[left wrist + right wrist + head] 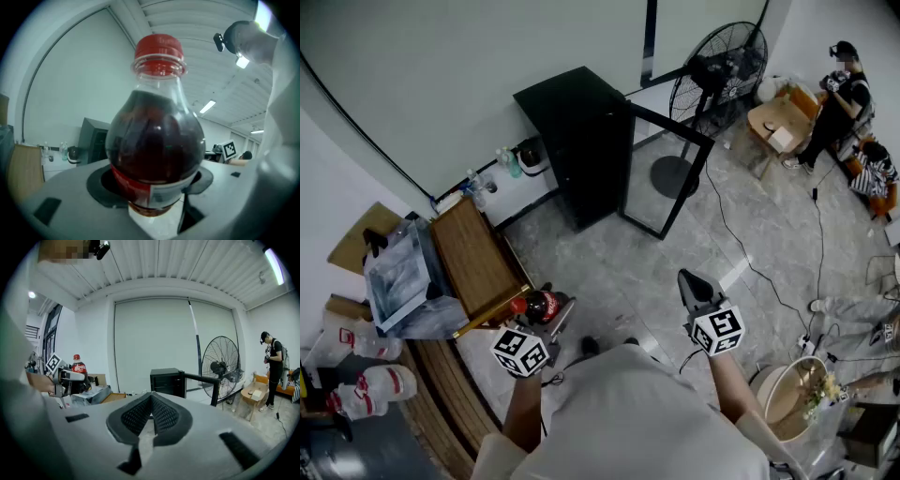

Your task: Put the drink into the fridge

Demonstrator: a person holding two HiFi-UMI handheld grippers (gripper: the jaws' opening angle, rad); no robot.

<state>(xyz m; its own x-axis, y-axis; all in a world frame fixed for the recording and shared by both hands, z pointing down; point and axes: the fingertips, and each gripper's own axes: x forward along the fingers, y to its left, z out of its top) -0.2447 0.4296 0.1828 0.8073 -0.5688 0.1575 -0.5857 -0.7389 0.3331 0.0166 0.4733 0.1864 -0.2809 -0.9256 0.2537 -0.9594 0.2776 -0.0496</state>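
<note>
Cola bottle (154, 140) rides upright, clamped at its label between the wide-set jaws of the left gripper (548, 312), ready for carrying. Ahead, well apart, the fridge (577, 141) stands with its door (667, 173) swung open. The right gripper (151, 416) is pinched together and empty, probably kept free for the door.

1 bottle (539, 306), 1 fridge (577, 141), 2 grippers (546, 317) (694, 279) (1 per hand).

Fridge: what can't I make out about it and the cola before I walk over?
- Fridge shelves: head view, hidden under its own top; right gripper view, too dark and small.
- Cola bottle label print: left gripper view, blurred.
- Where the fingers touch it: left gripper view, covered by its bulge.
</note>
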